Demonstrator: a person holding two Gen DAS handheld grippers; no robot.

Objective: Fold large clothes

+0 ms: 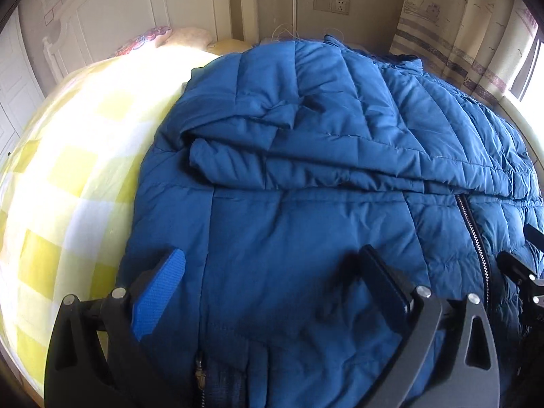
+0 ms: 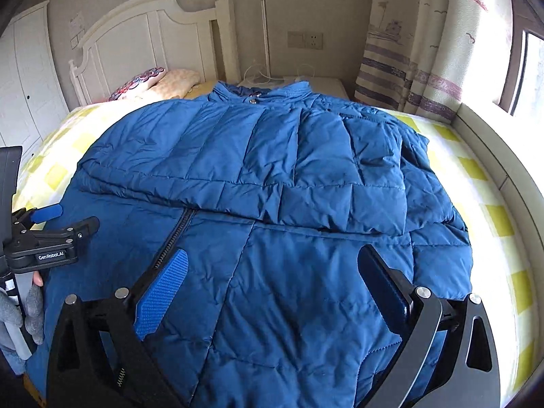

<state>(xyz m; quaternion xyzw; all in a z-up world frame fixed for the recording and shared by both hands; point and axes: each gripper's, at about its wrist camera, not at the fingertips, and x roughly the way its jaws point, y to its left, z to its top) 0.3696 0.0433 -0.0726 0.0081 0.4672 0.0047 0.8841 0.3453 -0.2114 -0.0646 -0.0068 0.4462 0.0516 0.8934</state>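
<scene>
One line of writing is readable: "GenRobot.AI", printed in white on the black body of the left gripper [image 2: 64,216] as it is showing at the left edge of the right wrist view.

Lying across the bed [image 2: 489,217] is a blue quilted down jacket [image 2: 272,176], front side up, its collar [image 2: 258,93] pointing toward the headboard [image 2: 146,30] and its dark zipper [image 2: 173,238] running down toward the cameras. Both sleeves are lying folded across the chest, forming a thick horizontal band. The bedsheet under it is showing a yellow-and-white check.

Hovering over the lower hem area, the left gripper [image 1: 282,282] is holding its jaws spread wide, nothing between them but the jacket cloth below. The right gripper [image 2: 275,282] is doing the same over the jacket's other lower half, jaws spread, blue textured pads [image 2: 163,292] facing inward. Whether the fingertips are touching the fabric I cannot tell.

At the head of the bed a patterned pillow [image 2: 139,83] and a peach-coloured one [image 2: 178,83] are resting against the white headboard. A wall socket [image 2: 306,39] is sitting on the beige wall, a white wardrobe [image 2: 27,78] is standing at the left, and a curtain [image 2: 408,54] with purple stripes and boat drawings is hanging beside a bright window [image 2: 530,74].
</scene>
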